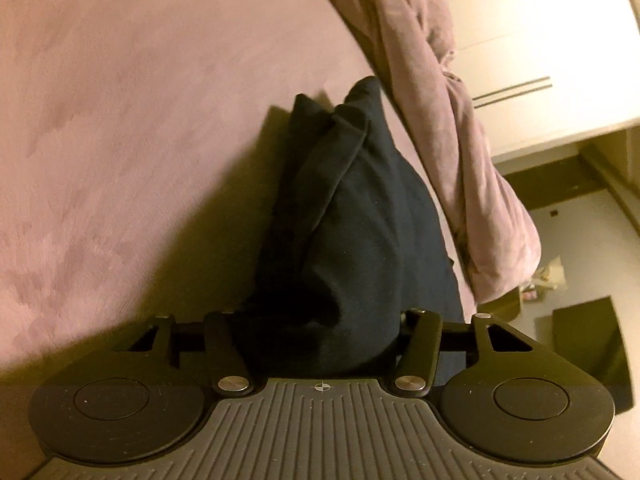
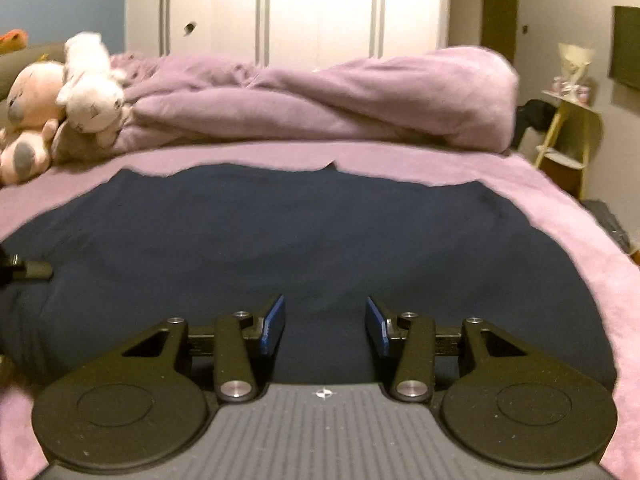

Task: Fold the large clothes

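Purple bed (image 2: 540,200): one navy garment (image 2: 300,240). Right view only: two stuffed toys (image 2: 60,92) upper left, right gripper (image 2: 325,324) open, empty. Left gripper (image 1: 320,336) bunches cloth; closure unclear.

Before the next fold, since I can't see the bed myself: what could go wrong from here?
1. Only the left gripper seems to grip the navy garment, a thick bunch; it might slip out or drag unevenly.
2. The right gripper is open over the cloth and holds nothing, so that side may wrinkle.
3. The heaped purple duvet lies close behind; a far fold could snag it.
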{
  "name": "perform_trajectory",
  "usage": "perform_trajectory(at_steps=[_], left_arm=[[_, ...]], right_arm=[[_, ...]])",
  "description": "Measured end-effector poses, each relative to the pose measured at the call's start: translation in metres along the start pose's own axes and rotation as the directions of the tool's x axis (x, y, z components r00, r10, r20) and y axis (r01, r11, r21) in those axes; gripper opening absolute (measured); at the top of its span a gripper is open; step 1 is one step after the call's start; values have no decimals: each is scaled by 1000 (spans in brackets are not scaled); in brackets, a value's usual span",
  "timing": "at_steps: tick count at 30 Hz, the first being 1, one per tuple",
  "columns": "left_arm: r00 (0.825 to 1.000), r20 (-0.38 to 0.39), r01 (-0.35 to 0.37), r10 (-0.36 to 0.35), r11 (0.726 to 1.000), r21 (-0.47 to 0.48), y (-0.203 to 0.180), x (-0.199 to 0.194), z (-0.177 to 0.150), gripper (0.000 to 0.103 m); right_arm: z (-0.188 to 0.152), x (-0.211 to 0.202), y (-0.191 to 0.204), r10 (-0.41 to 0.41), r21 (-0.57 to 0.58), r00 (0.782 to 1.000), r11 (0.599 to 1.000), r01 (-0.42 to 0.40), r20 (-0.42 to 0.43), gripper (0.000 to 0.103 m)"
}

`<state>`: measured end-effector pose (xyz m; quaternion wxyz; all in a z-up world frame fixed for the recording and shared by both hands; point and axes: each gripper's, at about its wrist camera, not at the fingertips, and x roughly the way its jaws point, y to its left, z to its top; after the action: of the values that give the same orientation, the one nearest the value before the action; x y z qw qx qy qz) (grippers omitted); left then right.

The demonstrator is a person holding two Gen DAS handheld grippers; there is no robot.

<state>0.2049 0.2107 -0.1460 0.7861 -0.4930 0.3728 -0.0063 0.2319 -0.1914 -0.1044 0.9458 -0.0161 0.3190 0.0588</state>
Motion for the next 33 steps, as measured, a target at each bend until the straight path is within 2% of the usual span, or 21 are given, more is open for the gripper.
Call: perform_trajectory(at_steps=[2,4,6,9,11,14,16,20,25,27,30,31,33], left_arm=[[999,7,-40,40,997,65,-14,-2,-1,55],[998,14,-70,69,992,105,-26,-4,-2,54],[996,17,-87,86,988,128,-36,-9,-2,54],[992,33,-127,123,965,228,-63,-15,-5,53],[987,50,-163,155,934,319,-88,-17,-11,52],[985,77,-175,157,879,444,-126,-21,-26,52],[985,86,-171,149,835,523,-154,-21,-42,52],[992,49,-118,112,781,613,-204,-5,-82,52],[991,17,-98,131,640,762,-244,44,-150,52],[986,19,-111,163,576,810,-249,66,-174,52],[979,30,-127,200,492,861,-249,89,-206,54],[981,38,-124,193,459,880,-248,93,-217,58],[984,71,-126,162,365,923,-240,97,-237,63]], right_arm=[[-8,15,7,42,-54,996,997,-46,-75,44],[-6,18,9,44,-109,996,993,-52,-79,44],[3,14,2,67,-83,994,994,-74,-86,43],[9,-4,-19,70,4,997,998,-70,-33,43],[9,-12,-36,33,60,999,998,-33,-10,43],[7,-22,-64,-44,148,999,988,43,6,43],[6,-29,-83,-93,210,995,974,87,20,43],[5,-32,-115,-147,295,989,946,133,22,43],[-5,-31,-144,-182,368,983,914,168,1,43],[-10,-33,-151,-178,376,984,912,166,-3,43],[-16,-38,-157,-162,370,987,917,151,1,44],[-17,-39,-159,-153,371,988,918,141,2,44],[-17,-39,-164,-123,385,992,916,111,7,44]])
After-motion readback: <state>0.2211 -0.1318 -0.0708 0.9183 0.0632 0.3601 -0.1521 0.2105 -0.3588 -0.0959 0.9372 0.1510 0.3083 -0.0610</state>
